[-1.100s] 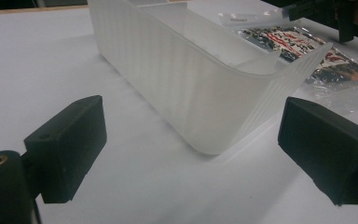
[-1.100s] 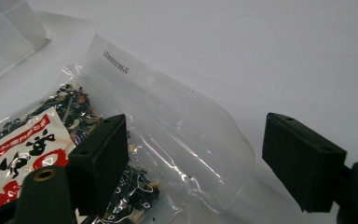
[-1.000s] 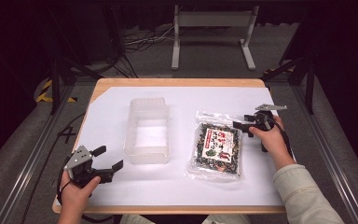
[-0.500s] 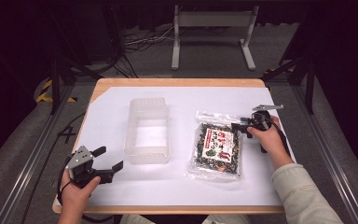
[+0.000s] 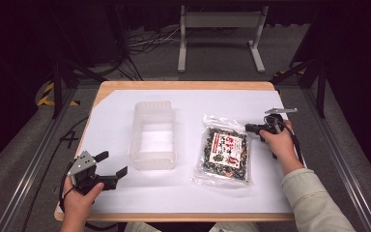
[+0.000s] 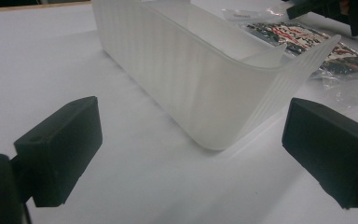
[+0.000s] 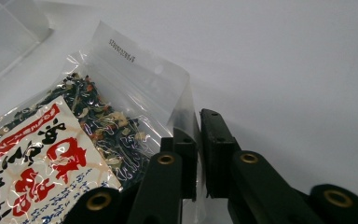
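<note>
Now the right gripper pinches the crinkly clear edge of the snack bag; the left gripper, jaws wide apart, faces a ribbed, frosted plastic bin.

My high view looks forward and down over the whole table. My left gripper view sits low, close to the clear bin, facing across it. My right gripper view is closer still, at the snack packet that all views share.
</note>
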A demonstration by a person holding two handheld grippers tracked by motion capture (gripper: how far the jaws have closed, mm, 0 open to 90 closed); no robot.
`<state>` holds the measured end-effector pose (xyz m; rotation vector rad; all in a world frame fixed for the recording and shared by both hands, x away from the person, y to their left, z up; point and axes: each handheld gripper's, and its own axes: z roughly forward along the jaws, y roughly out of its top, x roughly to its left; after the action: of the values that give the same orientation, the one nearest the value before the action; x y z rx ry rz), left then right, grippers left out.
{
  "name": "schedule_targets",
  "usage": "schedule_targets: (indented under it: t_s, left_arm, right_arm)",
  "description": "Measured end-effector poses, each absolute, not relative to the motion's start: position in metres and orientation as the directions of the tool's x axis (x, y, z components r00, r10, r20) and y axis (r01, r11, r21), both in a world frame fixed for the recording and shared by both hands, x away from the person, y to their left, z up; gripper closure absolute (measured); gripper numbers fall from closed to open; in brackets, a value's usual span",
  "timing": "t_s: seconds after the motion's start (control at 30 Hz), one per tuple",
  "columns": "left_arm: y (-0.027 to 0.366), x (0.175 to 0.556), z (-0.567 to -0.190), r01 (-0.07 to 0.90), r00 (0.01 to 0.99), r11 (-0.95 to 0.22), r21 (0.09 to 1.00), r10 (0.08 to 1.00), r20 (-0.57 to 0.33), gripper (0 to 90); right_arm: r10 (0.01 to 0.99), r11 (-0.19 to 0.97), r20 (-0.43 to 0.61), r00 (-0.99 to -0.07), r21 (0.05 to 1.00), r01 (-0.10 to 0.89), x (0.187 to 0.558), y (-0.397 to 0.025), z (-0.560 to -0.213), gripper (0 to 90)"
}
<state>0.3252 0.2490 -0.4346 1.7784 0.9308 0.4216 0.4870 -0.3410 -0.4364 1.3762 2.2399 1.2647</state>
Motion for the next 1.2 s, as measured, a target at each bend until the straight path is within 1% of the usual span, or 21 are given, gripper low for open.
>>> schedule_targets:
  t_s: [0.17, 0.27, 0.43, 0.47, 0.57, 0.67, 0.73, 0.87, 0.97, 1.0, 1.07, 1.2]
  left_arm:
    - [0.249, 0.326, -0.435, 0.392, 0.633, -0.152, 0.907, 0.761, -0.146, 3.2]
    - [0.249, 0.326, -0.435, 0.393, 0.618, -0.142, 0.908, 0.772, -0.147, 0.8]
    - [0.25, 0.327, -0.435, 0.404, 0.611, -0.13, 0.905, 0.775, -0.162, 0.8]
    - [0.249, 0.327, -0.435, 0.392, 0.619, -0.135, 0.91, 0.771, -0.152, 0.7]
    - [0.248, 0.327, -0.435, 0.385, 0.618, -0.137, 0.913, 0.773, -0.144, 1.5]
    - [0.249, 0.327, -0.435, 0.384, 0.613, -0.12, 0.915, 0.774, -0.156, 1.4]
    - [0.249, 0.326, -0.435, 0.381, 0.613, -0.124, 0.916, 0.775, -0.15, 1.4]
    - [0.248, 0.326, -0.435, 0.393, 0.615, -0.168, 0.904, 0.779, -0.123, 1.1]
    - [0.248, 0.326, -0.435, 0.401, 0.614, -0.146, 0.904, 0.775, -0.147, 1.3]
    - [0.248, 0.326, -0.435, 0.401, 0.614, -0.146, 0.904, 0.775, -0.147, 1.3]
    - [0.249, 0.326, -0.434, 0.395, 0.616, -0.15, 0.906, 0.775, -0.14, 1.5]
    - [0.251, 0.325, -0.433, 0.398, 0.615, -0.125, 0.909, 0.771, -0.164, 3.1]
  right_arm:
    - [0.808, 0.196, 0.223, -0.545, 0.771, 0.606, 0.485, -0.34, -0.433, 89.8]
    - [0.808, 0.197, 0.216, -0.548, 0.778, 0.597, 0.484, -0.34, -0.43, 90.0]
    - [0.807, 0.184, 0.218, -0.549, 0.791, 0.584, 0.482, -0.343, -0.425, 90.0]
    - [0.805, 0.18, 0.218, -0.552, 0.796, 0.577, 0.481, -0.343, -0.422, 90.0]
    - [0.797, 0.156, 0.219, -0.563, 0.826, 0.542, 0.474, -0.346, -0.409, 90.0]
    - [0.79, 0.138, 0.224, -0.571, 0.843, 0.521, 0.47, -0.349, -0.401, 90.0]
    - [0.784, 0.12, 0.222, -0.579, 0.862, 0.493, 0.464, -0.352, -0.39, 90.0]
    - [0.771, 0.105, 0.205, -0.604, 0.893, 0.437, 0.455, -0.355, -0.368, 90.0]
    - [0.759, 0.108, 0.182, -0.626, 0.912, 0.396, 0.447, -0.355, -0.353, 90.0]
    - [0.759, 0.108, 0.182, -0.626, 0.912, 0.396, 0.447, -0.355, -0.353, 90.0]
    - [0.75, 0.111, 0.161, -0.641, 0.925, 0.362, 0.441, -0.355, -0.342, 90.0]
    - [0.731, 0.096, 0.142, -0.668, 0.947, 0.307, 0.432, -0.356, -0.326, 90.0]
